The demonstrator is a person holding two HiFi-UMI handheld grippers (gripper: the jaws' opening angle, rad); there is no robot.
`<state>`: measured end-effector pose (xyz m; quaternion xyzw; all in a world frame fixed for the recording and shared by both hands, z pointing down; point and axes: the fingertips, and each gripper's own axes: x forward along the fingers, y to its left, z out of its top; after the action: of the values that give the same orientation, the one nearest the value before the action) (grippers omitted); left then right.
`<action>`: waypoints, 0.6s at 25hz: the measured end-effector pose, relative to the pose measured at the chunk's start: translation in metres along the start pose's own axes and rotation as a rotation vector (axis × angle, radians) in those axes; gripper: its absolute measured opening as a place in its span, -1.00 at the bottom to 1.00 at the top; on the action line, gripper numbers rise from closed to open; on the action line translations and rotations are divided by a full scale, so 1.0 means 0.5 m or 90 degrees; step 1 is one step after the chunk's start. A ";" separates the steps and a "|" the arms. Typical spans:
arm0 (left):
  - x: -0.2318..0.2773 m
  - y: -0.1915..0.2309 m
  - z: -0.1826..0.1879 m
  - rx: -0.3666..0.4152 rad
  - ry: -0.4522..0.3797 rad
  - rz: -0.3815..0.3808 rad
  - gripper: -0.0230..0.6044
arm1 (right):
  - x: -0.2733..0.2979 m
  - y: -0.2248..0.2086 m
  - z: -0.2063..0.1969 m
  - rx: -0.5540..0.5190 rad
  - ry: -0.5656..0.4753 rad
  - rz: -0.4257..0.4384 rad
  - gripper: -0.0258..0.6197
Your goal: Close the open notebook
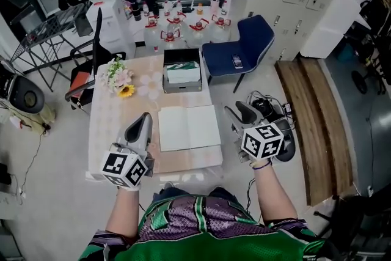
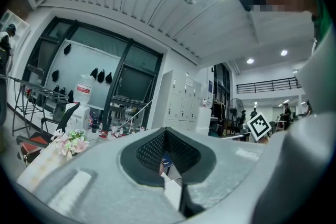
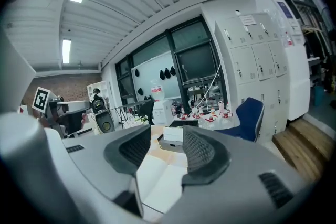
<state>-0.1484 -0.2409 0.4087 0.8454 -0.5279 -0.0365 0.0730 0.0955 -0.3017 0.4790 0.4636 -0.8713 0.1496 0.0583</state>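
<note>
hovering both tongs beside the open notebook

notebook (image 1: 189, 127) lies flat and open, blank pages up, on the table (image 1: 116, 116), near its front edge. nothing touches it.

left tongs (image 1: 145, 117): just left of the notebook, tips pointing away from the person, over the tabletop. clenched, pads meet at the tip, nothing gripped.

right tongs (image 1: 238, 110): just right of the notebook, out by its right edge. released, jaws wide apart. the right gripper view shows the white pages through the gap, but the pads are clear of the paper, so no grasp.

behind the notebook: a dark box (image 1: 182, 73) with white stuff inside, close to its far edge. flowers (image 1: 119, 77) sit behind and left of the notebook. blue chair (image 1: 244, 43) stands behind and right of it, off the table. water dispenser (image 1: 104, 6) is well behind and left.
</note>
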 end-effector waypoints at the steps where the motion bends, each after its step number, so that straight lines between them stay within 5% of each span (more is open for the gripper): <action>1: -0.004 0.000 -0.007 -0.001 0.004 0.002 -0.88 | 0.004 -0.005 -0.016 0.009 0.010 0.001 -0.37; 15: -0.025 -0.021 -0.063 -0.024 0.040 0.016 -0.88 | 0.079 -0.057 -0.227 0.061 0.157 0.005 -0.37</action>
<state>-0.1402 -0.2227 0.4379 0.8378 -0.5352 -0.0190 0.1057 0.0927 -0.3123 0.6021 0.4405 -0.8512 0.2472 0.1425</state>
